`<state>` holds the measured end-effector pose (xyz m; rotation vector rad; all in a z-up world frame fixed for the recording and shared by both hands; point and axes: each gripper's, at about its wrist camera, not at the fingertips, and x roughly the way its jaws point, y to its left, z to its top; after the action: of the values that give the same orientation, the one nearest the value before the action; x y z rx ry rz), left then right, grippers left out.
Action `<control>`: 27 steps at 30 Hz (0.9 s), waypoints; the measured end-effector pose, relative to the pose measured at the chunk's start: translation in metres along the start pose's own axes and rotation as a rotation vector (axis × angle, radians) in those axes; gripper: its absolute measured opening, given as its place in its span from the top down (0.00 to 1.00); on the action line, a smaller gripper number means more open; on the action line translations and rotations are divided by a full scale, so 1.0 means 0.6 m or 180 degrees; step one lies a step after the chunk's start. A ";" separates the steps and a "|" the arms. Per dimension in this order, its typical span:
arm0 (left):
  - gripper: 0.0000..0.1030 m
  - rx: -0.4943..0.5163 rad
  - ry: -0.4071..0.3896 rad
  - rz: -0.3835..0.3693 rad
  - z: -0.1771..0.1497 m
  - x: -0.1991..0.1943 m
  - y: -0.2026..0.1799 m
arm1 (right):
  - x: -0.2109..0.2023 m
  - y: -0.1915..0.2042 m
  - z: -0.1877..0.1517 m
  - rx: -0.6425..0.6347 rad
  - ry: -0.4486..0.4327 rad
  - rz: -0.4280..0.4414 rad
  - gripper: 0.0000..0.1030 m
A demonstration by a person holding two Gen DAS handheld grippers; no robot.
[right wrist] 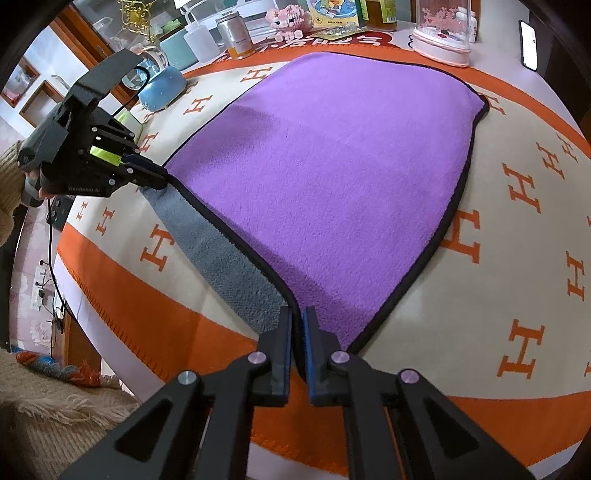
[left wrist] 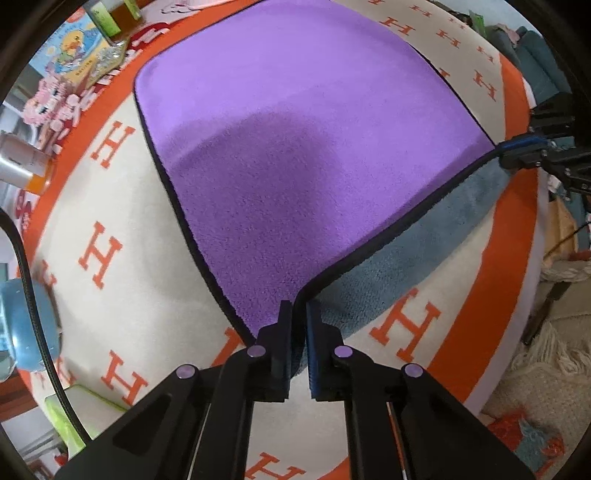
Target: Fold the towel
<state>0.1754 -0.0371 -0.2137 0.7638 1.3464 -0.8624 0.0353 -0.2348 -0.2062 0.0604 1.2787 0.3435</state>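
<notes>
A purple towel (left wrist: 295, 147) with a black hem and grey underside lies on the orange-and-cream blanket (left wrist: 110, 206); it also shows in the right wrist view (right wrist: 332, 177). My left gripper (left wrist: 299, 308) is shut on the towel's near left corner and lifts it, baring the grey underside (left wrist: 399, 258). My right gripper (right wrist: 297, 314) is shut on the near right corner. Each gripper shows in the other's view: the right gripper (left wrist: 517, 157) at the far right, the left gripper (right wrist: 155, 173) at the left. The near hem is stretched between them, raised off the blanket.
Along the table's far edge stand a blue bowl (right wrist: 162, 88), white bottles (right wrist: 201, 40), a tin (right wrist: 236, 35), a pink block figure (right wrist: 290, 20), a picture book (left wrist: 79, 48) and a pink-based dome (right wrist: 443, 33). A shaggy rug (right wrist: 55, 410) lies beside the table.
</notes>
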 end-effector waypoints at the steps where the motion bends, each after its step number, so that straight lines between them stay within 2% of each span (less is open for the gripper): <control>1: 0.95 -0.0016 -0.0011 0.0047 0.001 -0.003 -0.001 | -0.002 0.000 0.000 0.0006 -0.0014 -0.0002 0.95; 6: 0.95 -0.0038 -0.0089 0.0239 0.009 -0.025 -0.012 | -0.021 -0.003 0.007 0.0047 -0.0117 -0.0054 0.95; 13: 0.95 -0.0275 -0.0378 0.0454 0.056 -0.071 0.010 | -0.045 -0.023 0.042 0.0124 -0.0289 -0.0205 0.95; 18: 0.95 -0.0505 -0.0543 0.0740 0.106 -0.077 0.046 | -0.056 -0.058 0.099 0.0277 -0.0474 -0.0426 0.95; 27: 0.95 -0.1065 -0.0726 0.1280 0.248 -0.051 0.118 | -0.050 -0.137 0.240 0.0546 -0.0761 -0.0883 0.95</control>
<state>0.3097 -0.1281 -0.1721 0.6221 1.0490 -0.3786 0.1822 -0.3005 -0.1556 0.0666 1.0598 -0.0131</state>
